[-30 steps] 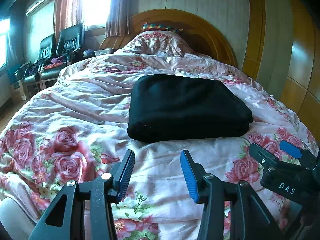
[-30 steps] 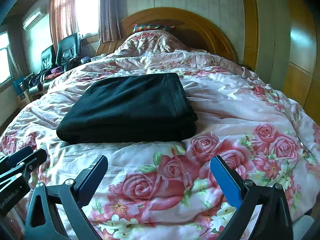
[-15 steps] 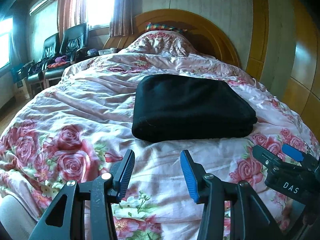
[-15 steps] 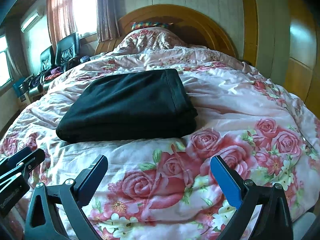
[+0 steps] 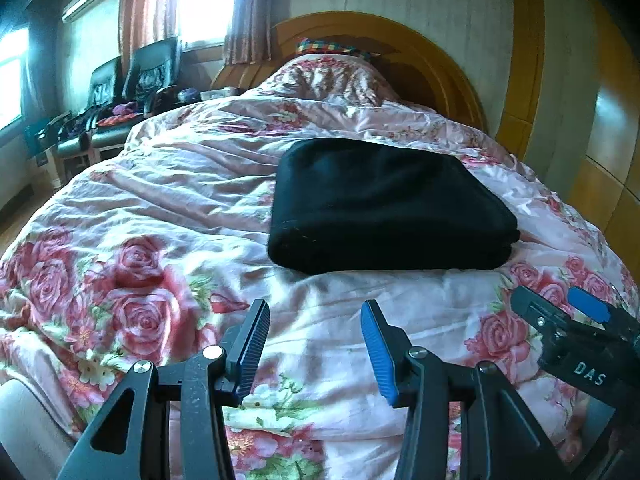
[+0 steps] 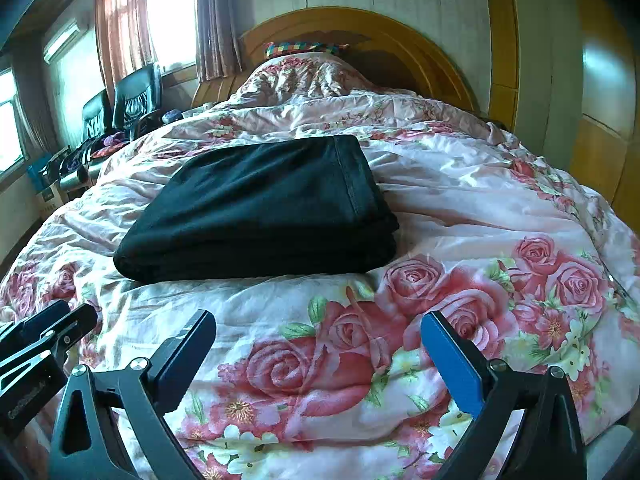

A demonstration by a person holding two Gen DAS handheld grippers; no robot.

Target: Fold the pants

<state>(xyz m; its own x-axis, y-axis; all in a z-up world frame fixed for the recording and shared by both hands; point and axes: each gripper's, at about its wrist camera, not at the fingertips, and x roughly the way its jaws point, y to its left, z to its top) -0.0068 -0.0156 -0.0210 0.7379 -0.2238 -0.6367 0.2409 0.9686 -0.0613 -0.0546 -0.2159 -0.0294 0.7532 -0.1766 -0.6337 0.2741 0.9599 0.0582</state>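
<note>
The black pants (image 5: 384,208) lie folded into a thick flat rectangle on the rose-print quilt (image 5: 140,208), in the middle of the bed. In the right wrist view the same pants (image 6: 264,208) sit left of centre. My left gripper (image 5: 316,308) hovers over the quilt just short of the fold's near edge, jaws open and empty. My right gripper (image 6: 320,320) stands wide open, also empty, over the roses (image 6: 312,364) in front of the pants. Each gripper shows at the edge of the other's view: the right one (image 5: 560,304) and the left one (image 6: 60,316).
A curved wooden headboard (image 5: 420,52) and a quilt-covered pillow mound (image 5: 328,80) close the far end. Black chairs (image 5: 136,80) with clutter stand by the window at the left. Wooden wall panels (image 5: 600,128) run along the right side of the bed.
</note>
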